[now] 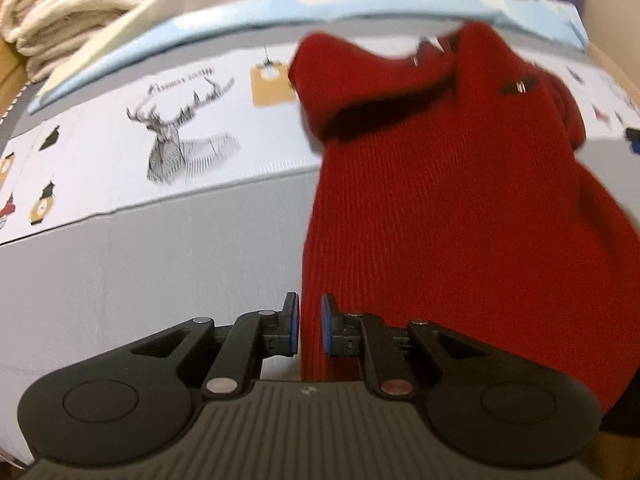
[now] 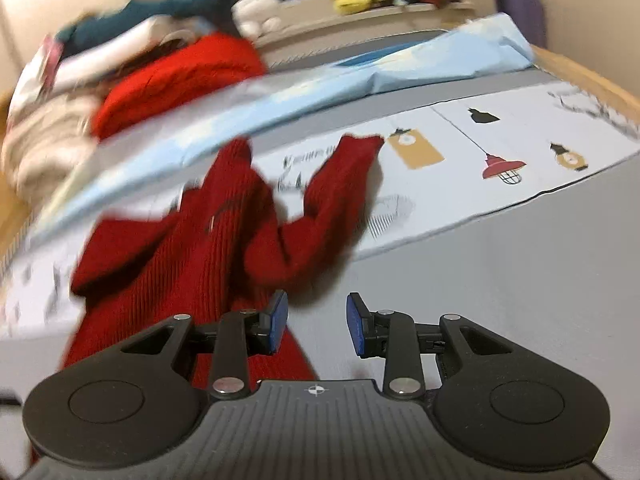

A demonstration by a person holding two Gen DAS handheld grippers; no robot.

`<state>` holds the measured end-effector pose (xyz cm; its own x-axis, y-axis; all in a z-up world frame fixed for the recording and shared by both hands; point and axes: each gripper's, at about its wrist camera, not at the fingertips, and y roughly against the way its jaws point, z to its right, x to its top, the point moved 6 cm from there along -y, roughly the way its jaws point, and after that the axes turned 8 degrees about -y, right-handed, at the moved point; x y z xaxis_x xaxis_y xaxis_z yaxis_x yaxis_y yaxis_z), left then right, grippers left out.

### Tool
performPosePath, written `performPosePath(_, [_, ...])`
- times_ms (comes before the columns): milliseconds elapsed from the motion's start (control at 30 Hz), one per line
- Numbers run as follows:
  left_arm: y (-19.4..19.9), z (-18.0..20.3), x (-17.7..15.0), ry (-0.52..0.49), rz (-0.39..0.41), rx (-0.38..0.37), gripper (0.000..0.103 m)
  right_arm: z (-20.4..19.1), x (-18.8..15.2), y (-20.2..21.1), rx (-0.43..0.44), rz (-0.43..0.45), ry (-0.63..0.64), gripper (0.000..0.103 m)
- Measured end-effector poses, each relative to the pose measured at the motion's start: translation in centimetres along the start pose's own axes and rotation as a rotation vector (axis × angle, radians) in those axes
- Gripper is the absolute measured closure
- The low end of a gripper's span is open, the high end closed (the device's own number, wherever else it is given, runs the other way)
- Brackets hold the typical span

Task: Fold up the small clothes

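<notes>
Left wrist view: the red knit garment (image 1: 460, 200) is seen lying lengthwise away from the left hand-held gripper (image 1: 310, 326), its hem edge between the nearly closed jaws, though a firm pinch cannot be told, and its collar toward the far edge of the tabletop (image 1: 140, 272). The right hand-held gripper (image 2: 316, 326) is held open and empty just right of the hem, a sleeve (image 2: 340, 184) stretched ahead. A light blue sheet (image 1: 280, 12) and piled clothes (image 2: 120, 80) are left beyond.
</notes>
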<state>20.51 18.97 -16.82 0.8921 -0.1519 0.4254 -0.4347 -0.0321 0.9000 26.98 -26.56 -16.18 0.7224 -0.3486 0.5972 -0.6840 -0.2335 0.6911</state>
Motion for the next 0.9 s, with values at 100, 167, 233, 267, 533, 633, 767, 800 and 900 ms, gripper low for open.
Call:
performPosePath(100, [-0.2,-0.1,1.1,0.027,0.012,0.005,0.091,0.7,1.7,-3.2,0.016,-0.010,-0.106,0.063])
performPosePath(167, [-0.4,-0.1,1.5,0.036,0.008,0.003,0.091,0.6,2.7,-6.2,-0.009,-0.016,-0.133,0.060])
performPosePath(233, [-0.7,0.0,1.9,0.039,0.003,0.004,0.091,0.8,3.2,-9.0,-0.040,-0.031,-0.138,0.060])
performPosePath(267, [-0.6,-0.2,2.0,0.040,0.002,0.003,0.091,1.0,3.7,-10.6,-0.056,-0.046,-0.135,0.060])
performPosePath(533, [-1.4,-0.7,3.0,0.059,-0.010,0.025,0.091,3.8,9.7,-16.0,-0.081,0.035,-0.159,0.093])
performPosePath(633, [-1.8,-0.7,3.3,0.060,-0.015,0.027,0.091,7.8,14.8,-12.2,-0.126,0.344,-0.237,0.093])
performPosePath(767, [-2.2,-0.2,3.7,0.050,-0.020,0.024,0.091,16.5,15.0,-11.4,-0.365,0.424,-0.343,0.093])
performPosePath(800, [-2.3,0.0,3.9,0.050,-0.019,0.021,0.091,19.0,13.8,-12.6,-0.375,0.329,-0.423,0.092])
performPosePath(900, [-2.6,0.6,4.5,0.047,-0.019,0.013,0.091,23.4,10.9,-13.7,-0.287,0.238,-0.568,0.091])
